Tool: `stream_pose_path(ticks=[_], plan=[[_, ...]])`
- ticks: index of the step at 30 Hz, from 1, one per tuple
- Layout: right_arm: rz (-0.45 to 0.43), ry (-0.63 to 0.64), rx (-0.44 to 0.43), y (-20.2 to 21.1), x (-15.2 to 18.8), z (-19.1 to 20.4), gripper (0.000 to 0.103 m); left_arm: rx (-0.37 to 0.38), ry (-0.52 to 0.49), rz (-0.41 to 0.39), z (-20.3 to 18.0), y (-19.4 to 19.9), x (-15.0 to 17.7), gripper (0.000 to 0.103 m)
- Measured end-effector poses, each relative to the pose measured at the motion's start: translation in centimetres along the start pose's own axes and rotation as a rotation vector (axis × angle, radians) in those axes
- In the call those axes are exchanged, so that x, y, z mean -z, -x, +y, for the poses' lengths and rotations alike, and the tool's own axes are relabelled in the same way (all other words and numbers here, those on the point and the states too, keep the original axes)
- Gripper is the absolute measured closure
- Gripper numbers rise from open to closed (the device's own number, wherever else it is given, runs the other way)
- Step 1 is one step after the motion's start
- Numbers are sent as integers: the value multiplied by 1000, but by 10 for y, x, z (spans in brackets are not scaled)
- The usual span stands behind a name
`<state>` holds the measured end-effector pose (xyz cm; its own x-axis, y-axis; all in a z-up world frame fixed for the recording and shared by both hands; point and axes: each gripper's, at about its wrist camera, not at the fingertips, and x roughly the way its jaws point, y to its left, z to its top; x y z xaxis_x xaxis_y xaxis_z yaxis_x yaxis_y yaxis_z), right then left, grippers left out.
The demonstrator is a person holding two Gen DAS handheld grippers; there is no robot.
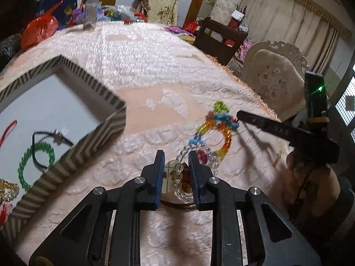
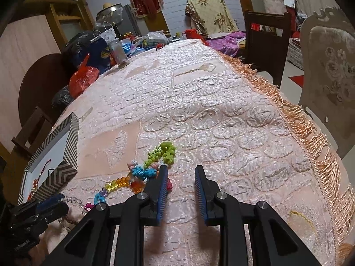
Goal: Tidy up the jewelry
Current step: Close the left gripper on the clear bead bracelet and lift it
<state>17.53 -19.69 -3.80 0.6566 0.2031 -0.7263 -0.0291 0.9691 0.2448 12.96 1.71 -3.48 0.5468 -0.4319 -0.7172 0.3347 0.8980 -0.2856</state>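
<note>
A clear bead bracelet [image 1: 180,177] sits pinched between the jaws of the left hand-held gripper [image 1: 176,157], together with a pale round piece, low over the surface [image 1: 137,66] draped in pink embossed cloth. Just beyond lie multicoloured plastic bracelets [image 1: 218,130] in a heap. The right hand-held gripper [image 2: 180,170] stands beside that heap, jaws slightly apart with nothing between them. To the left, a striped box [image 1: 101,130] holds a green bracelet [image 1: 36,161] and a black cord necklace [image 1: 47,143].
</note>
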Motion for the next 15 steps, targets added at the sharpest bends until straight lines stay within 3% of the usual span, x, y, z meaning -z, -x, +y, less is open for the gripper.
stream_pose_path(ticks=[7, 12, 15], plan=[[-38, 35, 20, 9, 3, 10, 80, -15, 24, 35, 12, -4, 14, 82], [-73, 67, 31, 22, 12, 22, 80, -47, -57, 71, -2, -10, 10, 75], [-66, 68, 30, 21, 15, 21, 80, -64, -95, 89, -9, -14, 7, 77]])
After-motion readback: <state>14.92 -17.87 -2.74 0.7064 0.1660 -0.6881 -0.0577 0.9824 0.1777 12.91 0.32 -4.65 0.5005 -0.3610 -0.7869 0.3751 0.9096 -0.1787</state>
